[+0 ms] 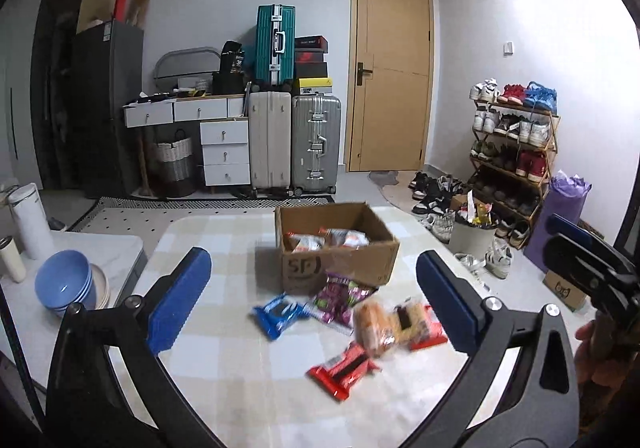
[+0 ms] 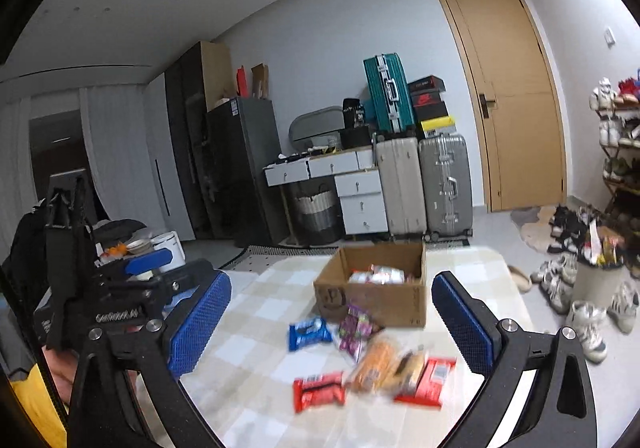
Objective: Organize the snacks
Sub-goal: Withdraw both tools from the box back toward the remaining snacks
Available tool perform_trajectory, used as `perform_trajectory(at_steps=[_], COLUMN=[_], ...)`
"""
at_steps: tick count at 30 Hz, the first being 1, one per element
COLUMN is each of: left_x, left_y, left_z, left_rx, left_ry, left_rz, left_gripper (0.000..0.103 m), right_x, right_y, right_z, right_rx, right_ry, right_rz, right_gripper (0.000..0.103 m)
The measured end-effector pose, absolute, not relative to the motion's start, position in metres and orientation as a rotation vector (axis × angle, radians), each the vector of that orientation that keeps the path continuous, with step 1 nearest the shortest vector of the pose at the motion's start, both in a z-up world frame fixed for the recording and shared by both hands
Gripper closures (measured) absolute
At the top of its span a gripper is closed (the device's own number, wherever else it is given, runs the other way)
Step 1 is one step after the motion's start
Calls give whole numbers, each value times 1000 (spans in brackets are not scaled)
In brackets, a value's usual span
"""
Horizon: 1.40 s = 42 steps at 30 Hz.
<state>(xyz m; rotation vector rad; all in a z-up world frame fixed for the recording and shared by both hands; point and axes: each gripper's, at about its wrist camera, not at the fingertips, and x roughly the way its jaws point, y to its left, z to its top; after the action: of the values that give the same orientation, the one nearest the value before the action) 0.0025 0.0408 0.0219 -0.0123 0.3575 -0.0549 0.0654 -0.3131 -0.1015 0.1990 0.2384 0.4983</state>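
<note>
Left wrist view: the left gripper [image 1: 314,300] is seen with its jaws spread wide and nothing held. A checked cloth covers the table [image 1: 224,380]. An open cardboard box [image 1: 340,268] stands on it toward the far edge, with packets inside. Loose snacks [image 1: 348,324] lie in front of the box, blurred. Blue bowls [image 1: 66,282] are stacked on a side surface to the left. Suitcases [image 1: 296,143], a wooden door [image 1: 390,87] and a shoe rack [image 1: 516,151] are noted behind. Right wrist view: the right gripper [image 2: 332,324] is likewise wide open and empty above the same table, with the left gripper visible at the left edge.
</note>
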Motion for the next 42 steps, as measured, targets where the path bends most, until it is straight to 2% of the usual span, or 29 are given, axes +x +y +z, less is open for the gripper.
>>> perform_trajectory(at_steps=[12, 23, 42], left_x=[1, 43, 149], left_y=[69, 55, 14], left_z=[-58, -101, -218], left_rx=[-132, -117, -88], left_ry=[529, 624, 891], left_rz=[-33, -45, -117], left_gripper=[1, 1, 1], right_x=[53, 65, 120], right_y=[-325, -310, -311], right_z=[-163, -174, -242], right_rx=[222, 199, 267], right_ry=[359, 389, 548], right_rz=[462, 503, 523], right_gripper=[1, 1, 1])
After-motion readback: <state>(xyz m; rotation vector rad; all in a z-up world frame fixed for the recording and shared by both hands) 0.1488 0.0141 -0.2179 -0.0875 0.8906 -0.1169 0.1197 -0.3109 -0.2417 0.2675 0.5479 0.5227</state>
